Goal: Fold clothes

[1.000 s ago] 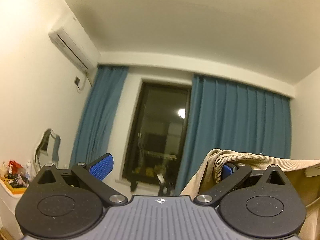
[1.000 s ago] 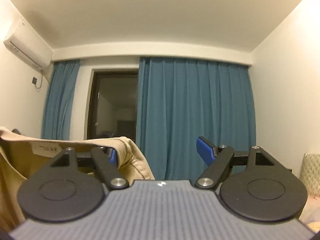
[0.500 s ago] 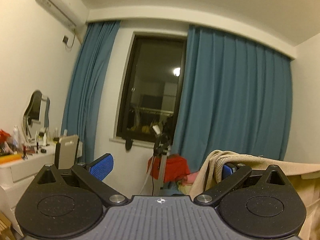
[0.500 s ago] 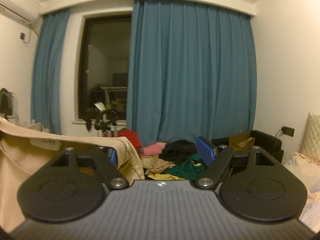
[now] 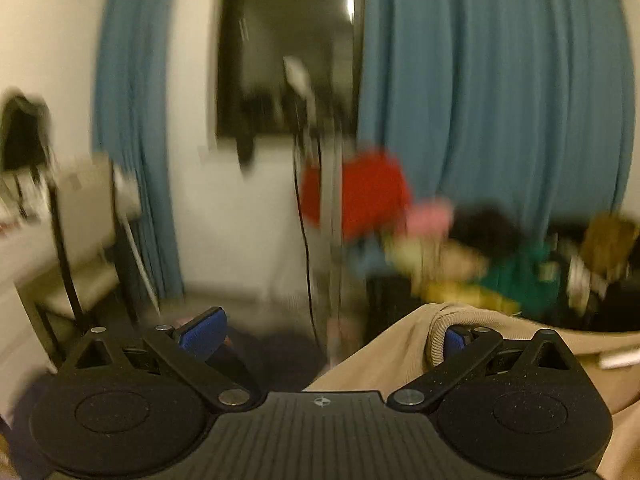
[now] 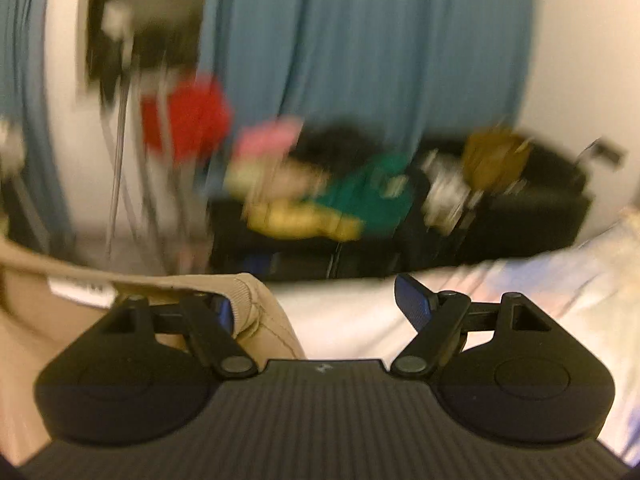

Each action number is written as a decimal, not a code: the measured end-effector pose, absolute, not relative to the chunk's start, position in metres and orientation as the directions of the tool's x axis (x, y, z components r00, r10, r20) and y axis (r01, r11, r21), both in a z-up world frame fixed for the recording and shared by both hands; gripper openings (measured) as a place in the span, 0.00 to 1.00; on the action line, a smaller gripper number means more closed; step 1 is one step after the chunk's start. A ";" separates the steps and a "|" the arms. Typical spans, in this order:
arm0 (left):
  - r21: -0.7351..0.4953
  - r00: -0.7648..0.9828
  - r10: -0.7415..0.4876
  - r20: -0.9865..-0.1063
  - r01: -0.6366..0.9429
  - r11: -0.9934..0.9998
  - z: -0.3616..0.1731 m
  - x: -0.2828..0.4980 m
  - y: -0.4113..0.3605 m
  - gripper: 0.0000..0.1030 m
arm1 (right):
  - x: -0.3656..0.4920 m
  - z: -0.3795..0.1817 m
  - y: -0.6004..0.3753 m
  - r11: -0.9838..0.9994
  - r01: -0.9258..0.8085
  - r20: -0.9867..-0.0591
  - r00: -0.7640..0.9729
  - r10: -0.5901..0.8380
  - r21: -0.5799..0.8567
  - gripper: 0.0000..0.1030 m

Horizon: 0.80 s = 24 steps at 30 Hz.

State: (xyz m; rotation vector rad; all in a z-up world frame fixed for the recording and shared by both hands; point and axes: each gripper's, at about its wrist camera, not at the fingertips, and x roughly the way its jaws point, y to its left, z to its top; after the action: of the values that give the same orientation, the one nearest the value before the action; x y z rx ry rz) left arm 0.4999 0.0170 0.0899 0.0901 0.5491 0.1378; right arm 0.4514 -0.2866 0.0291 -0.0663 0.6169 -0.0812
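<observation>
Blue curtains [image 5: 492, 92] blur behind; beige ribbed-knit garment [image 5: 384, 360] drapes over left gripper's [image 5: 328, 334] right finger and right gripper's [image 6: 320, 306] left finger, both jaws spread wide.

The white label [image 6: 78, 289] on the beige garment [image 6: 264, 312] is blurred, unreadable.

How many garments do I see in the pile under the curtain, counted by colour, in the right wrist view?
Red: 1
Pink: 1
Green: 1
Yellow: 1
Black: 1
Total: 5, though the blur may hide more.
</observation>
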 end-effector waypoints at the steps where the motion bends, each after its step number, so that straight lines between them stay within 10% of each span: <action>1: 0.159 0.806 0.153 -0.572 -0.074 0.985 0.074 0.520 0.015 0.95 | 0.471 0.010 -0.284 0.994 0.011 -0.639 0.766 -0.077 -0.107 0.76; 7: 0.333 0.544 0.186 -0.818 0.186 0.924 -0.003 0.612 -0.002 0.94 | 0.551 -0.036 -0.253 0.956 -0.240 -0.840 0.543 -0.013 -0.170 0.76; 11: 0.348 0.487 0.166 -0.858 0.310 0.885 -0.006 0.619 -0.015 0.99 | 0.572 -0.033 -0.255 0.964 -0.245 -0.907 0.375 0.192 0.103 0.77; 18: -0.016 0.636 -0.084 -0.767 0.112 0.994 0.022 0.583 0.002 1.00 | 0.543 -0.010 -0.272 0.923 -0.007 -0.758 0.568 0.320 0.384 0.77; 24: 0.032 0.787 -0.018 -0.616 0.048 0.998 0.029 0.482 0.009 1.00 | 0.383 0.011 -0.256 0.929 0.037 -0.567 0.801 0.193 0.368 0.77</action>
State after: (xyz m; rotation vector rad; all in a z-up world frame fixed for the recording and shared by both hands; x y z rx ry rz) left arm 0.4819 0.0090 0.0288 0.0469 0.6633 -0.0351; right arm 0.3832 -0.2560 0.0115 0.3761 0.6404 0.0854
